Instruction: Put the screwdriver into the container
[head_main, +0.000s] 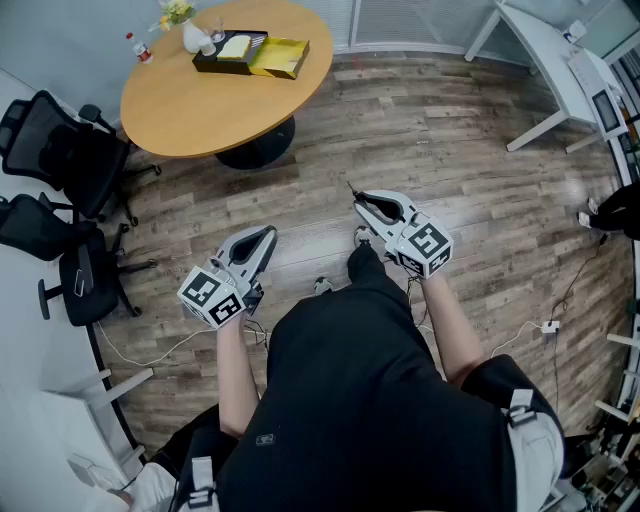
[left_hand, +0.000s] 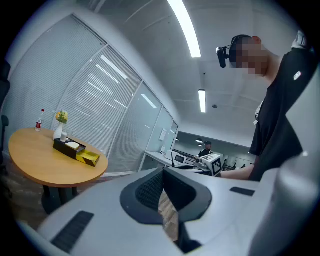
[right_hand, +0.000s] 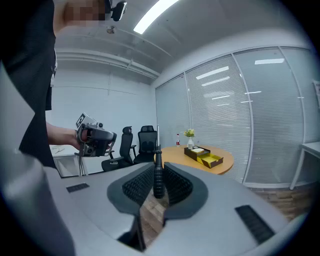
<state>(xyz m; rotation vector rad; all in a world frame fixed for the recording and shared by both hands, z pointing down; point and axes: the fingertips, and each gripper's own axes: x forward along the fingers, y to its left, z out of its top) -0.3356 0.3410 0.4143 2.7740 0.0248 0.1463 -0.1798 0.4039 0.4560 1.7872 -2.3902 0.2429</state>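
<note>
Screwdriver (right_hand: 157, 181) w/ slim black handle clamped in right tool (head_main: 360, 203); left tool (left_hand: 162, 175) closed, empty.

The table (head_main: 200, 110) stood ahead to the left, with the container (head_main: 280, 57), a vase (head_main: 193, 38) and a bottle (head_main: 140, 47) along its far side. Chairs (head_main: 70, 160) stood left of it. The screwdriver (right_hand: 158, 172) sat between the right gripper's (head_main: 362, 203) jaws, well apart from the table.
</note>
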